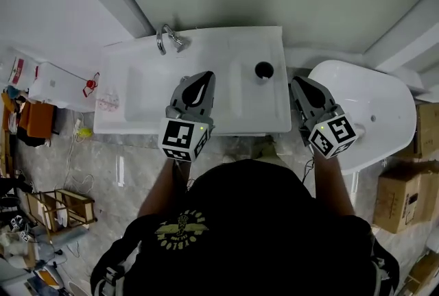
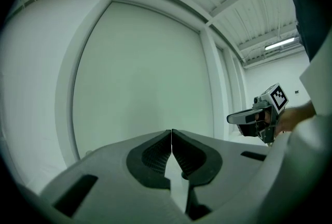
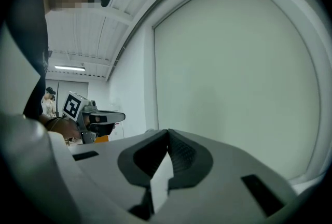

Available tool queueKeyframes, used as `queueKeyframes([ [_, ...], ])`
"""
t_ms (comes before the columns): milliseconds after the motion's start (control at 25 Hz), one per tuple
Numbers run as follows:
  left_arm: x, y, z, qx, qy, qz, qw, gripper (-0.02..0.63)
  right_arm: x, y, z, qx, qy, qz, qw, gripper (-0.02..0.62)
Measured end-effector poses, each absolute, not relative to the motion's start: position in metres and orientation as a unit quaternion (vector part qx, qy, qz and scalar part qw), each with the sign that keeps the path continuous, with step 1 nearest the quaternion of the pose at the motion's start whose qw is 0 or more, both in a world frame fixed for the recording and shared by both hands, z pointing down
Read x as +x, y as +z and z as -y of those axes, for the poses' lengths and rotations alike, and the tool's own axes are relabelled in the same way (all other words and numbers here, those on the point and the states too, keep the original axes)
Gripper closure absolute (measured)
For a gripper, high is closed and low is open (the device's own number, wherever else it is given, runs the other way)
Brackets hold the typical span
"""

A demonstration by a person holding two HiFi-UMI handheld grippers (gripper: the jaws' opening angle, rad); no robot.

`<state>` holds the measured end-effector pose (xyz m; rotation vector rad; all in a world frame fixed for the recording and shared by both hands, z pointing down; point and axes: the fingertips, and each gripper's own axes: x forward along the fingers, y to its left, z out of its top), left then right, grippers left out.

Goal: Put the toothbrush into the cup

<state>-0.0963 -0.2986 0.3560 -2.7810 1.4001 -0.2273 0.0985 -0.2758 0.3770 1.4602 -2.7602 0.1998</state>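
Observation:
A small dark round cup (image 1: 264, 70) stands on the right part of the white washbasin (image 1: 226, 109). No toothbrush shows in any view. My left gripper (image 1: 204, 77) hovers over the basin's front middle, jaws closed tip to tip with nothing between them. Also shut and empty, my right gripper (image 1: 300, 83) is held just off the basin's right edge, a little right of the cup. The left gripper view has the left gripper (image 2: 171, 132) aimed at a pale wall panel, with the right gripper (image 2: 259, 116) off to its right. The right gripper view shows the right gripper (image 3: 167, 131) facing the same wall.
A chrome tap (image 1: 168, 38) sits at the basin's back left. A white toilet-like fixture (image 1: 384, 109) stands to the right, with cardboard boxes (image 1: 405, 199) beyond it. A white box (image 1: 58, 85), a wooden rack (image 1: 62, 209) and clutter lie on the floor at left.

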Motion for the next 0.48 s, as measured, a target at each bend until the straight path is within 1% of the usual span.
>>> queueKeyframes([
  [480, -0.099, 0.368, 0.28, -0.907, -0.066, -0.416, -0.003, 0.594, 0.089, 0.373, 0.244, 0.485, 0.061, 0.872, 0.009, 0.583],
])
